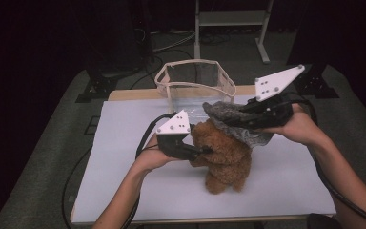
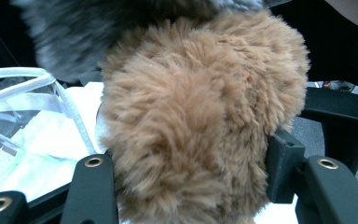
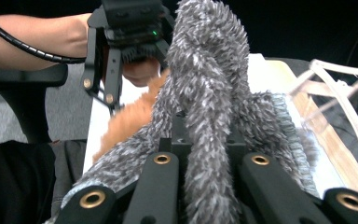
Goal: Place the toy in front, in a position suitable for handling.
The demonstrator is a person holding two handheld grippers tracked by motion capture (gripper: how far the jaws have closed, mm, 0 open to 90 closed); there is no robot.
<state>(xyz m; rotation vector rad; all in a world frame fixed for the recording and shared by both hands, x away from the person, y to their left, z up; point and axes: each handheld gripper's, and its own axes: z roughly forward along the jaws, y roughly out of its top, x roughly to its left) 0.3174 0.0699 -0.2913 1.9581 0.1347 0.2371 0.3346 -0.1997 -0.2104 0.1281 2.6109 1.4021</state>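
Two claws, left gripping brown teddy, right pinching grey fuzzy cloth

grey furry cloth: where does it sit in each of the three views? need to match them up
High view: the grey furry cloth lies right of centre, draped over the brown teddy bear, held by the right gripper.
Left gripper view: along the top edge, left of centre, above the bear's fur.
Right gripper view: centre, rising between the gripper's own fingers.
Shared landmark: the brown teddy bear, an orange-brown patch in the right gripper view.
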